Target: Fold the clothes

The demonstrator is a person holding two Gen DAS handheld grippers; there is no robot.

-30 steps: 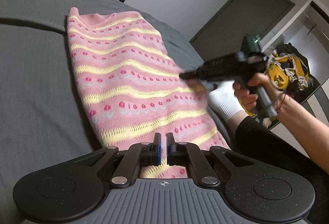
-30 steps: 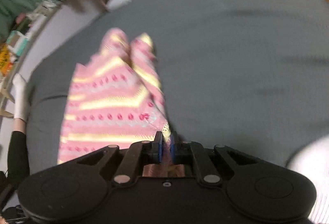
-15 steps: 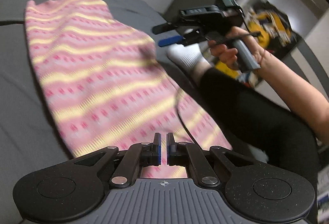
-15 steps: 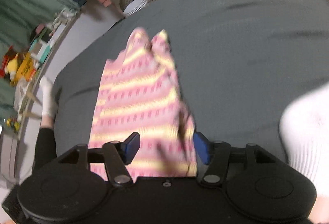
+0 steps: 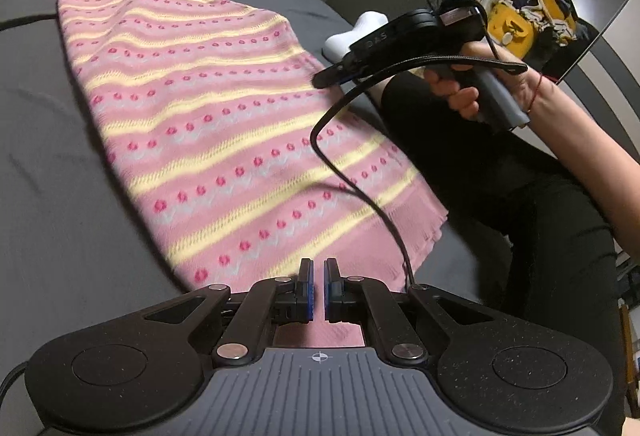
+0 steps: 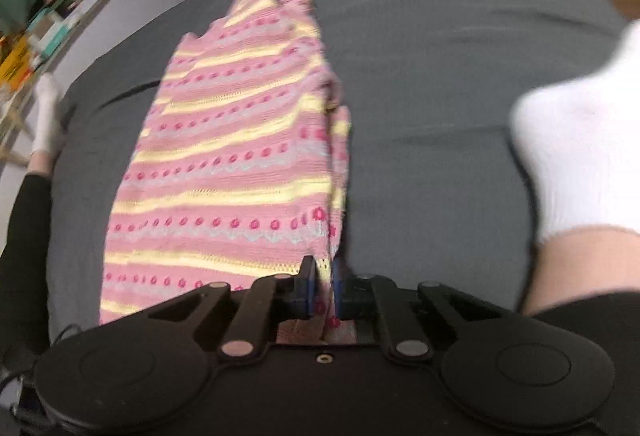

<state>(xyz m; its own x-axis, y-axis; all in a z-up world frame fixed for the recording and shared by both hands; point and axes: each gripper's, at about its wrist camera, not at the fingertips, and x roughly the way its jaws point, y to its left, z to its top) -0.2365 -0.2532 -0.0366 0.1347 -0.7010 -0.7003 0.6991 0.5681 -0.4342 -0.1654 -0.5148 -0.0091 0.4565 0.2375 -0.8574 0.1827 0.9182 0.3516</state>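
Your pink striped sweater (image 5: 224,123) lies flat on the grey bed (image 5: 52,195), filling mid-frame. Your left gripper (image 5: 319,290) is nearly closed over its hem, grasp unclear. Only the right wrist view shows your right gripper (image 6: 324,290) pinching the sweater's edge; a white sock (image 6: 576,139) sits at right.

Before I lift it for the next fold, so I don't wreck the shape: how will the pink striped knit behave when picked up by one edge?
The pink striped knit will likely go floppy: it lies limp on the grey bed. It probably stretches, being open-looking knitwear. Its layered edge at the right gripper may slide apart.
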